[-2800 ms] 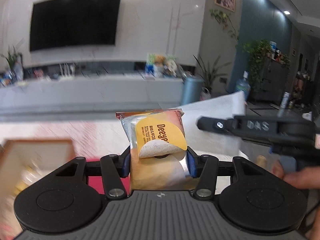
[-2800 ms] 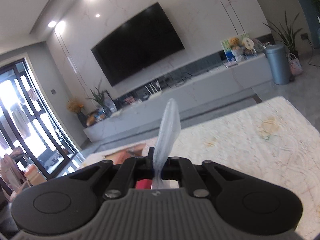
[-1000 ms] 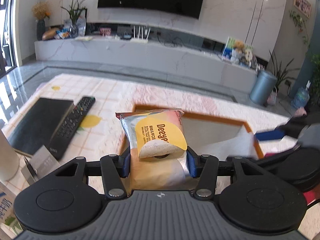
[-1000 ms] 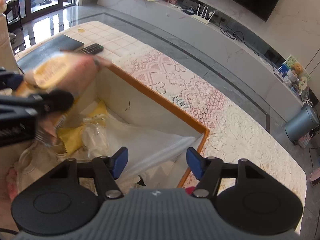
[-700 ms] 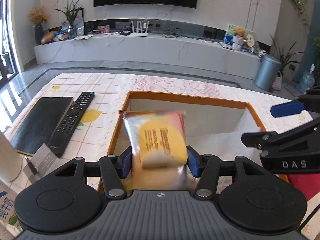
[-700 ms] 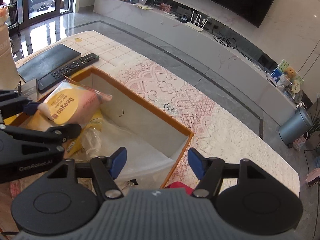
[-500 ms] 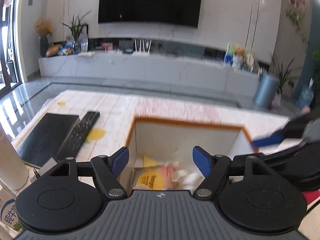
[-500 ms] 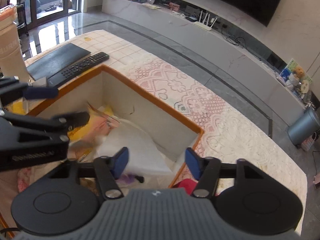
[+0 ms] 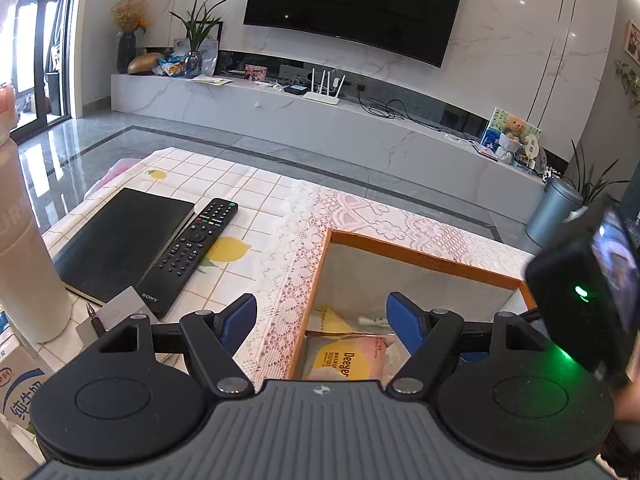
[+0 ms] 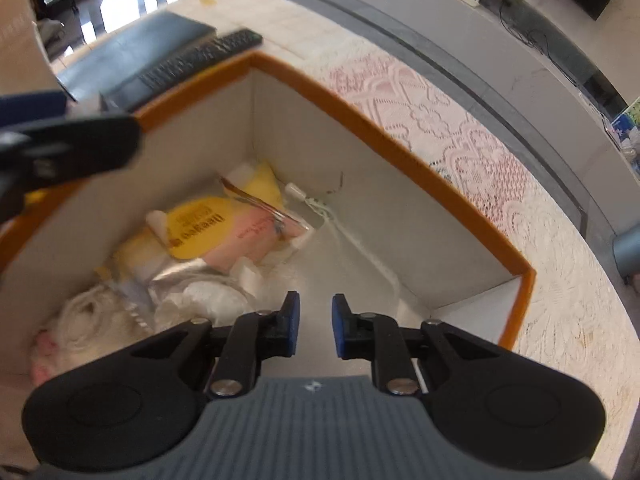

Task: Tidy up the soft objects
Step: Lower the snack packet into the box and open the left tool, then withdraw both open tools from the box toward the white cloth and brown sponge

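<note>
An orange-rimmed box [image 9: 420, 256] with white inner walls stands on the table. The yellow and pink snack packet [image 9: 344, 362] lies loose on its floor. My left gripper [image 9: 320, 308] hovers open above the box's left wall, with nothing between its blue pads. In the right wrist view the packet [image 10: 224, 228] lies beside a crumpled clear bag [image 10: 200, 296] and a white fluffy item [image 10: 92, 320]. My right gripper [image 10: 315, 300] points down into the box [image 10: 360, 120]. Its jaws are closing, a narrow gap remains, and no thing is between them.
Left of the box lie a black remote [image 9: 192, 256] and a black notebook [image 9: 120, 240] on the lemon-print cloth. A white cylinder [image 9: 24, 260] and a milk carton [image 9: 16, 384] stand at the near left. Lace cloth [image 9: 360, 216] lies beyond the box.
My left gripper opened and the snack packet dropped into the box. My right gripper let go of the clear bag, sank lower into the box, and its jaws drew close together.
</note>
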